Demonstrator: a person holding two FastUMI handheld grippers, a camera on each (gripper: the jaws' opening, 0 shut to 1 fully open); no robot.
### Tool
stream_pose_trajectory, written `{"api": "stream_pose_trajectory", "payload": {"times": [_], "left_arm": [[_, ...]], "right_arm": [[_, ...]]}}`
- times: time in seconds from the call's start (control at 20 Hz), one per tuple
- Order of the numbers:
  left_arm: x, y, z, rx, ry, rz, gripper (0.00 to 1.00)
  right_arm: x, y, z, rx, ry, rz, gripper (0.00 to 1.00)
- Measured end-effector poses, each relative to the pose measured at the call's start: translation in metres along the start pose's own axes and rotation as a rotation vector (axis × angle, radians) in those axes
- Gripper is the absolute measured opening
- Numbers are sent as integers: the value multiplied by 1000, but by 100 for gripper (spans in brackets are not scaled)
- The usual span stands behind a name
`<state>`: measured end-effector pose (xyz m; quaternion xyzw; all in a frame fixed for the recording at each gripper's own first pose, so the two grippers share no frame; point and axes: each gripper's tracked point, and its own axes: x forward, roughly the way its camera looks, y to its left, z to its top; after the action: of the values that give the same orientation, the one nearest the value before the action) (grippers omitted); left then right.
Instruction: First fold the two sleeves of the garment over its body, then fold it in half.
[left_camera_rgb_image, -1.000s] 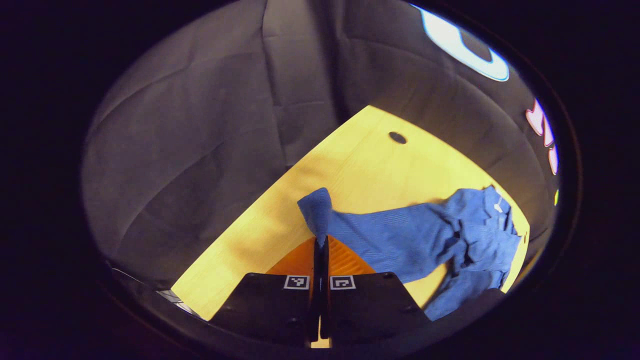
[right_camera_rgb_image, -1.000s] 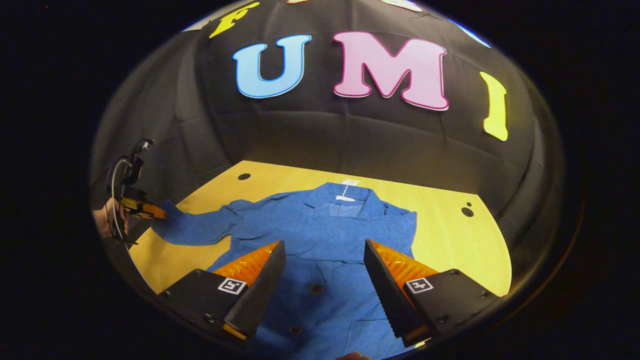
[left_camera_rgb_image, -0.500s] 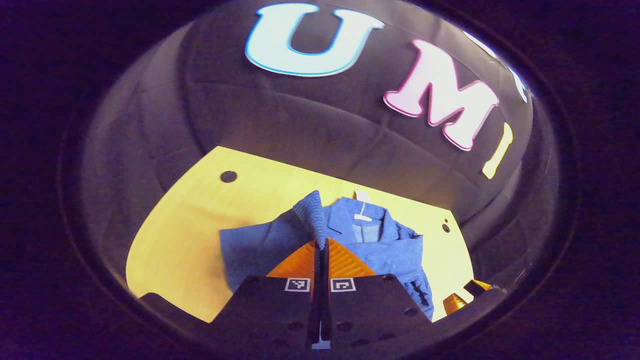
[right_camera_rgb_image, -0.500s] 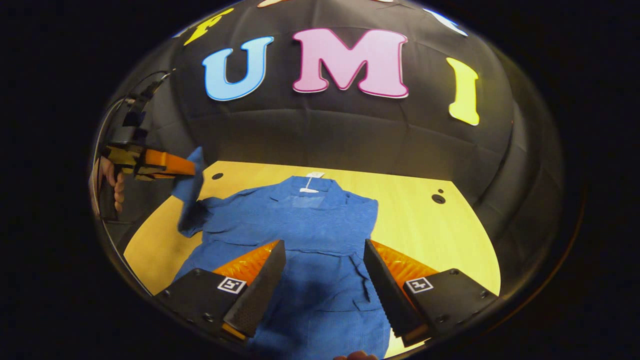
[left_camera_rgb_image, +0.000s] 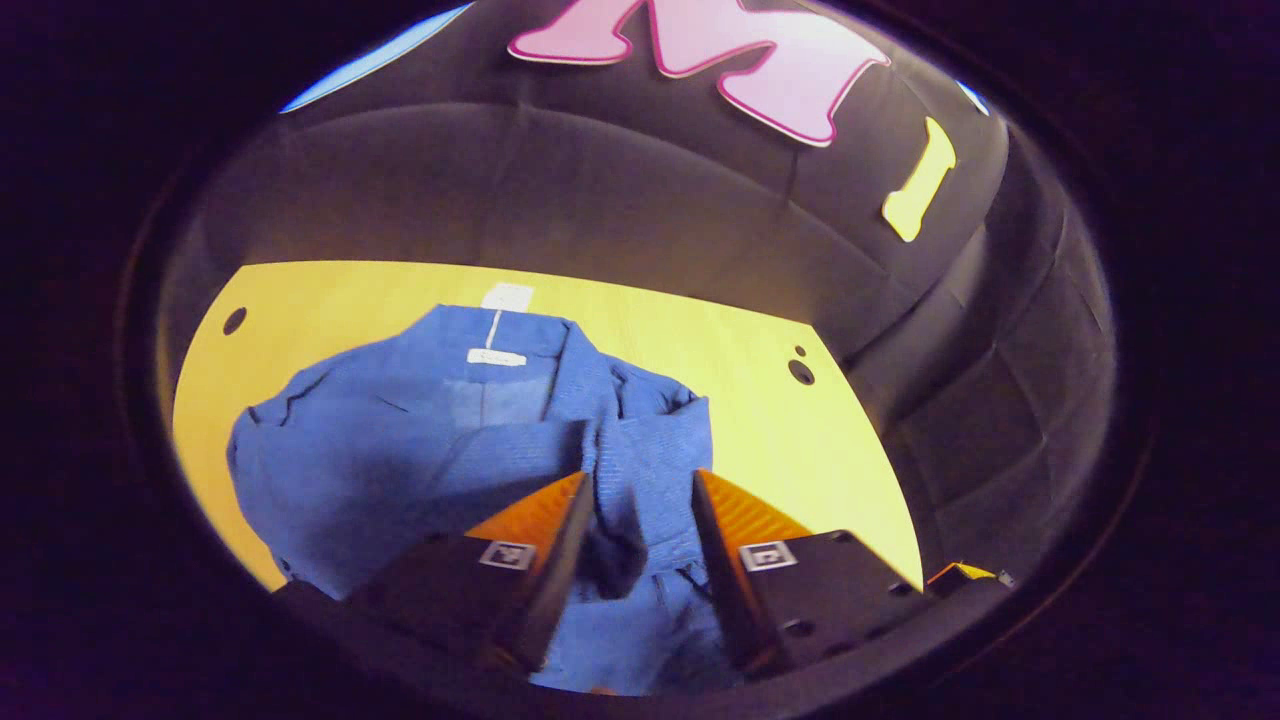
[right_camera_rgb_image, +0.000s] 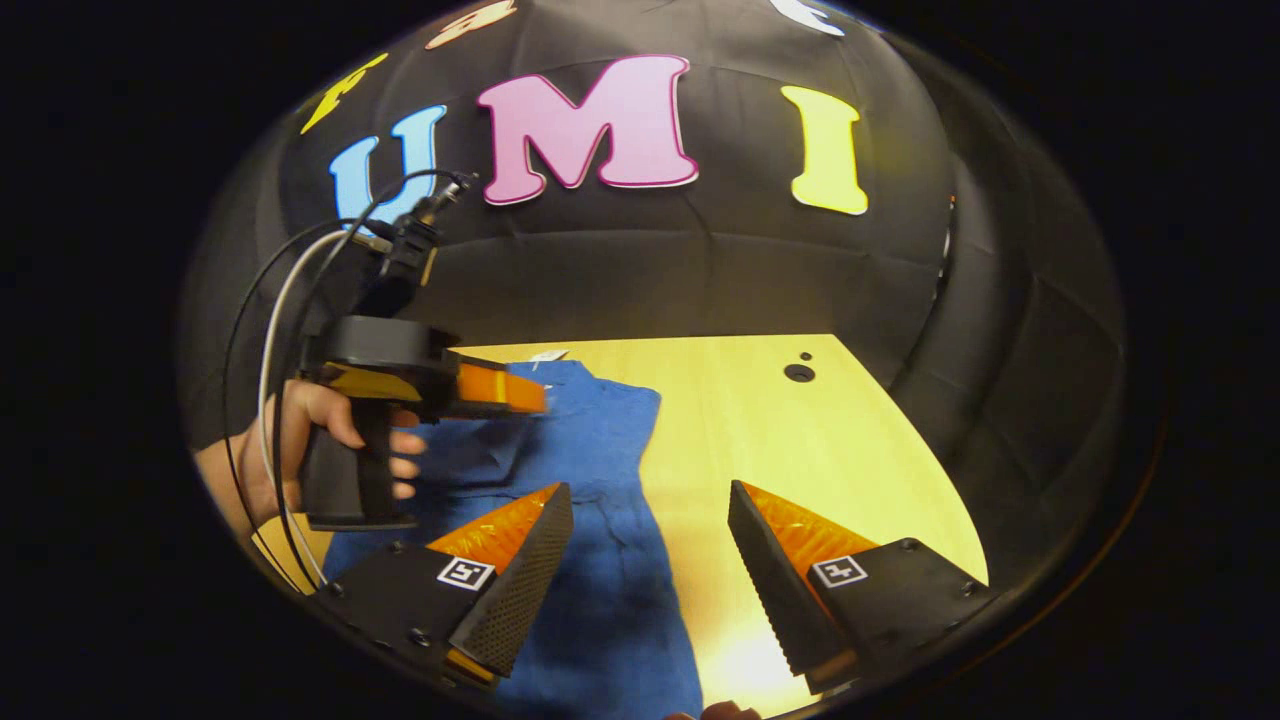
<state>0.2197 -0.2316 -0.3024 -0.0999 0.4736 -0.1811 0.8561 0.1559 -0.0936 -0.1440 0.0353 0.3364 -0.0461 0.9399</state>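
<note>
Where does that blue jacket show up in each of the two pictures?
Left gripper view: the blue jacket spreads across the lower left, collar toward the wall.
Right gripper view: it lies lower left, running down between the claw's fingers.
Shared landmark: the white neck label.

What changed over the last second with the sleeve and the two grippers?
The left gripper carried the sleeve from the table's side, up and across onto the blue garment, then opened and let it go. The right gripper stayed open and empty above the garment's edge and the table.
</note>
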Motion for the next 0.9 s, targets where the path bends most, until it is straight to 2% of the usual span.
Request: {"api": "stream_pose_trajectory", "payload": {"times": [0.05,0.1,0.15,0.25,0.3,0.35,0.4,0.5,0.55,0.6,0.7,0.8,0.9], "left_arm": [[-1,2,0,8,-17,16,75],[-4,1,5,1,-53,10,85],[-13,-5,11,-15,-99,-35,79],[-44,-14,18,-18,-197,-130,77],[-60,-6,19,2,-246,-130,83],[-81,4,18,32,-291,-110,81],[-105,17,15,64,-337,-84,84],[-150,34,-5,108,-384,-67,84],[-170,41,-23,115,-378,-58,80],[-185,51,-48,123,-335,-45,84],[-212,80,-109,122,-210,1,84],[-240,105,-183,91,-79,17,84],[-258,136,-251,62,16,80,84]], "right_arm": [[-4,-7,-2,20,2,-14,100],[-7,-12,-4,40,2,-26,99],[-11,-16,-8,54,3,-42,98],[-20,-18,-16,67,8,-59,98],[-25,-14,-17,68,7,-57,98],[-31,-11,-20,62,7,-59,98],[-38,-8,-22,51,5,-65,98],[-51,-1,-28,42,10,-66,97],[-59,7,-39,51,31,-51,98],[-69,16,-53,65,73,-26,97],[-92,20,-82,57,148,-11,98],[-109,19,-110,-16,200,-11,98],[-123,21,-155,-76,318,5,98]]}}
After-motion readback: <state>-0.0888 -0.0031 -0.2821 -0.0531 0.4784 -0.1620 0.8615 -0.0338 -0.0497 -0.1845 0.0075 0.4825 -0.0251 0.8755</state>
